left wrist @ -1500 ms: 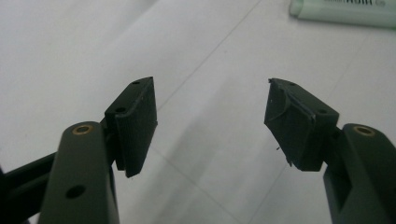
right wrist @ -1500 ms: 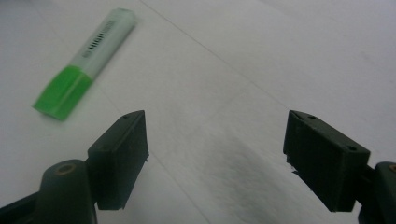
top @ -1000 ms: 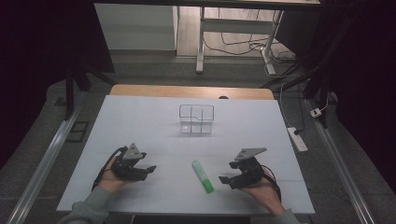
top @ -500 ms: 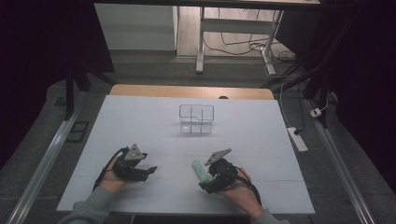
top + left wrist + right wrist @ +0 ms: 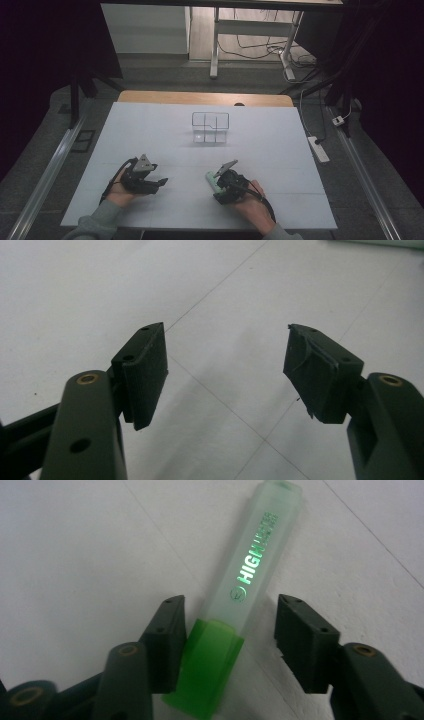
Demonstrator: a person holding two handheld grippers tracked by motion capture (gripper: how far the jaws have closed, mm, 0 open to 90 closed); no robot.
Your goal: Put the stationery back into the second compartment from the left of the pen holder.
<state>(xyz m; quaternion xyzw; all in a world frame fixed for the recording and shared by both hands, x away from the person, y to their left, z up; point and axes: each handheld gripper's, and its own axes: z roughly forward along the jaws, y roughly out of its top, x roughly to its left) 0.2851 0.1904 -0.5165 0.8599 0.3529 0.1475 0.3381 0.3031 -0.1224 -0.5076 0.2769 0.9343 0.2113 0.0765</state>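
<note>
A green highlighter (image 5: 240,595) lies flat on the white table (image 5: 150,135), its pale body pointing away and its bright green cap nearest the camera in the right gripper view. My right gripper (image 5: 227,630) straddles the cap end, open; its left pad sits against the cap and its right pad stands a little clear. In the high view the highlighter (image 5: 212,180) pokes out to the left of my right gripper (image 5: 223,186) near the front of the table. My left gripper (image 5: 159,183) rests at the front left, open, with bare table between its pads (image 5: 145,365).
A clear compartmented box (image 5: 210,127) stands at the middle of the table, further back. A brown table edge (image 5: 200,97) runs behind the white surface. A power strip (image 5: 319,149) lies on the floor to the right.
My right gripper has moved left from the front right until it straddles the highlighter's cap end. The left gripper has stayed put.
</note>
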